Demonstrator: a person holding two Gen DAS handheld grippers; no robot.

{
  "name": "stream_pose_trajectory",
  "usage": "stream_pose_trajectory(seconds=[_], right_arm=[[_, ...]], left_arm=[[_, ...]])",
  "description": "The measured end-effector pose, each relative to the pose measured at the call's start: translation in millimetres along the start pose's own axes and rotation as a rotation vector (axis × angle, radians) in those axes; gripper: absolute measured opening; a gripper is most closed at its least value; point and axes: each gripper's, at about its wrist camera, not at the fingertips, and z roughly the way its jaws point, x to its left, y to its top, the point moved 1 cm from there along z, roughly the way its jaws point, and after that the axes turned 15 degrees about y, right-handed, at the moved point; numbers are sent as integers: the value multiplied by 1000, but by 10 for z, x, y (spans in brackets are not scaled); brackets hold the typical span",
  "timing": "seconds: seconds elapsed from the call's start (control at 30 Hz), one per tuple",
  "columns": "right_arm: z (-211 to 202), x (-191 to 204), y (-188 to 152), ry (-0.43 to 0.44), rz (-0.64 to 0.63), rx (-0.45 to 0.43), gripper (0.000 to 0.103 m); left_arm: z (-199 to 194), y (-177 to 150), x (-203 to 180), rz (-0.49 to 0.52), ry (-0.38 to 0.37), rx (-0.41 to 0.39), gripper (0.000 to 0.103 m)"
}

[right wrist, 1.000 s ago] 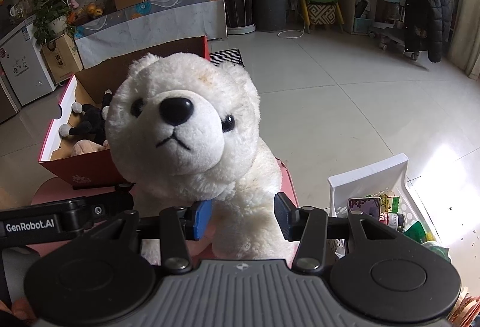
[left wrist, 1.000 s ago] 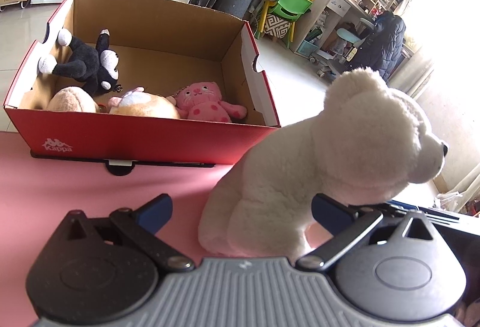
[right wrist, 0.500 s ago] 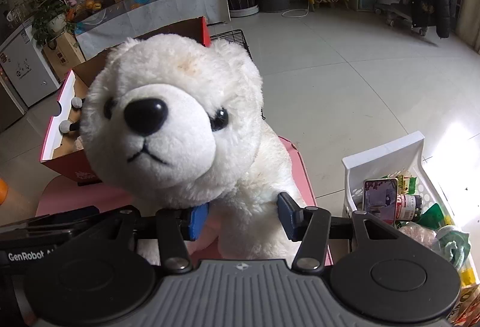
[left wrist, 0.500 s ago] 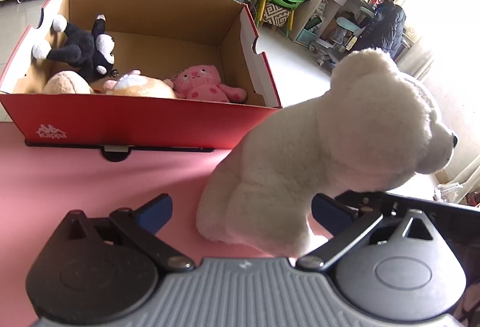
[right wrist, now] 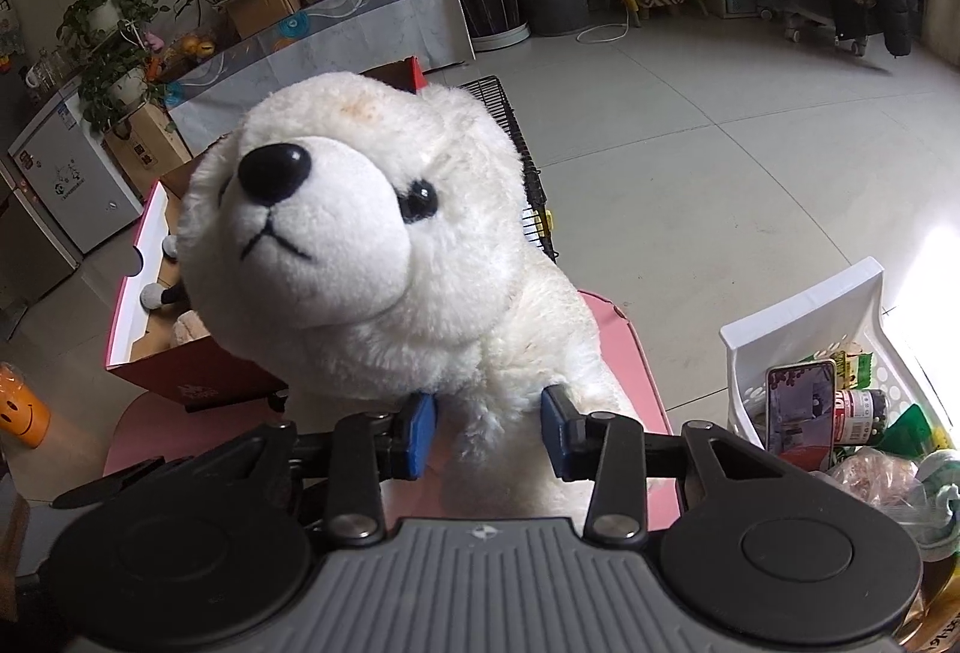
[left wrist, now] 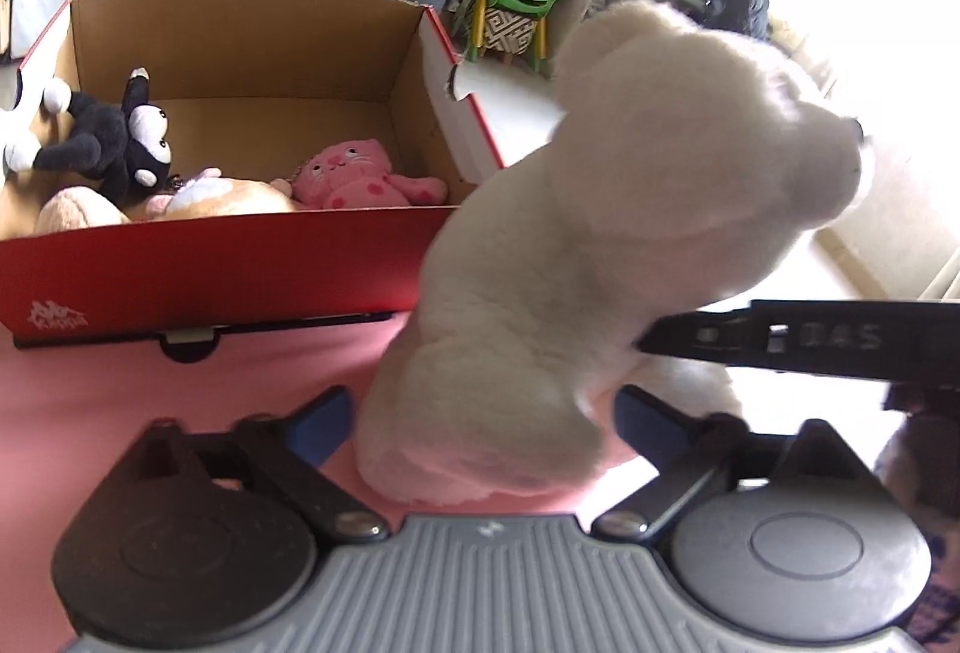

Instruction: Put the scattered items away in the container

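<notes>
A white plush bear (left wrist: 576, 257) is held between both grippers over the pink table (left wrist: 120, 401). My left gripper (left wrist: 480, 419) is closed on the bear's rump, its blue pads pressed into the fur. My right gripper (right wrist: 486, 431) is closed on the bear's front legs (right wrist: 492, 413) below its face (right wrist: 312, 227). The right gripper's finger shows in the left wrist view (left wrist: 810, 341) under the bear's chin. The red cardboard box (left wrist: 210, 269) stands behind, holding a black-and-white plush (left wrist: 102, 143), a pink cat plush (left wrist: 354, 173) and two tan plushes (left wrist: 222, 194).
A white plastic basket (right wrist: 810, 317) with a phone and packets sits off the table's right edge. An orange smiley cup (right wrist: 21, 413) stands at the left. A wire rack (right wrist: 522, 149) lies behind the box. Tiled floor surrounds the table.
The bear has tilted and lifted, its head leaning toward the box. Both grippers have closed in on it and the box has drawn nearer in the left wrist view.
</notes>
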Motion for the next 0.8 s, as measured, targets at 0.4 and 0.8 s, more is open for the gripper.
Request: stream_pose_trajectory(seconds=[0.4, 0.8], right_arm=[[144, -150, -29, 45, 63, 31, 66], [158, -198, -17, 135, 151, -4, 31]], left_arm=[[120, 117, 193, -80, 19, 7, 84], [124, 131, 135, -55, -67, -5, 55]])
